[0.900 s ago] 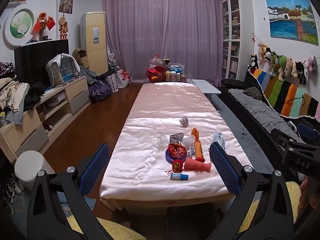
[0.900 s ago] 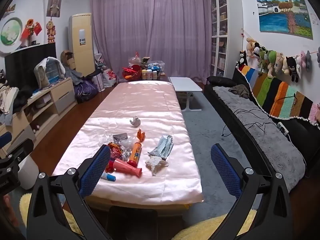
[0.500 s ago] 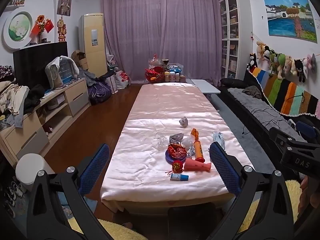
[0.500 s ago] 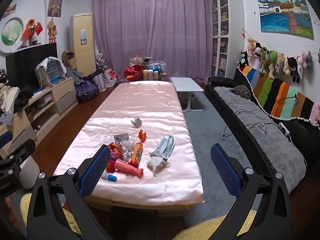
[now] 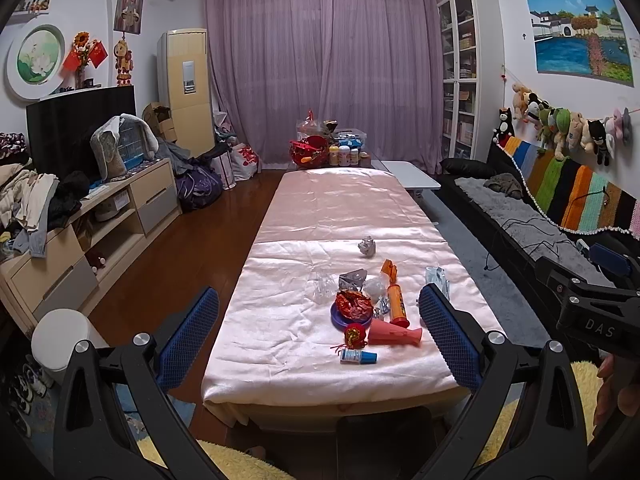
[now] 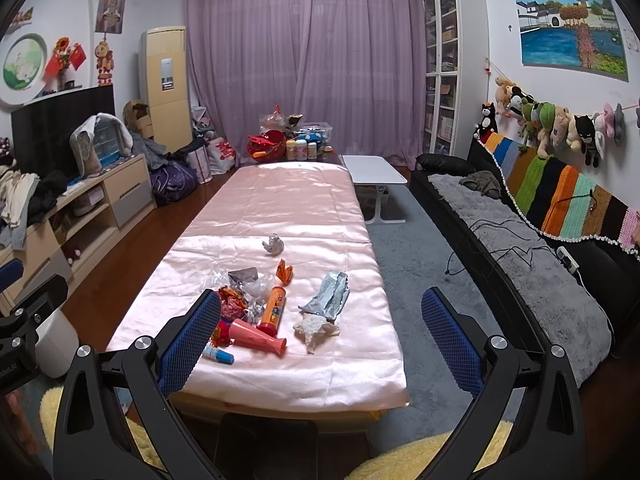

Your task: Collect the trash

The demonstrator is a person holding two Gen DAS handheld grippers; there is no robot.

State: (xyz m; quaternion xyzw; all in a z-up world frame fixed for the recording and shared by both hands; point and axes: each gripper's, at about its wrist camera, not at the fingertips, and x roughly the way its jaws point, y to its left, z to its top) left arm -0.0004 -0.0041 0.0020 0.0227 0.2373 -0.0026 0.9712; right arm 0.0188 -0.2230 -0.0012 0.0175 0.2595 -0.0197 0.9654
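Trash lies in a cluster on the near end of the long table with a pink satin cloth [image 5: 288,336]: a red crumpled wrapper on a purple dish [image 5: 353,307], a pink cone [image 5: 394,335], an orange tube [image 5: 396,303], a small blue-capped bottle [image 5: 357,357], a crumpled white ball [image 5: 367,246]. The right wrist view adds a silver foil bag [image 6: 328,294] and a crumpled tissue [image 6: 314,328]. My left gripper [image 5: 318,338] and right gripper [image 6: 318,338] are both open and empty, held short of the table's near edge.
A white trash bin [image 5: 60,338] stands on the floor left of the table. A TV cabinet [image 5: 100,224] lines the left wall. A black sofa [image 6: 520,248] runs along the right. A small white side table [image 6: 374,172] stands beyond.
Both views have tilted slightly; the table and trash sit a little lower in frame. Nothing on the table moved and both grippers stayed open.
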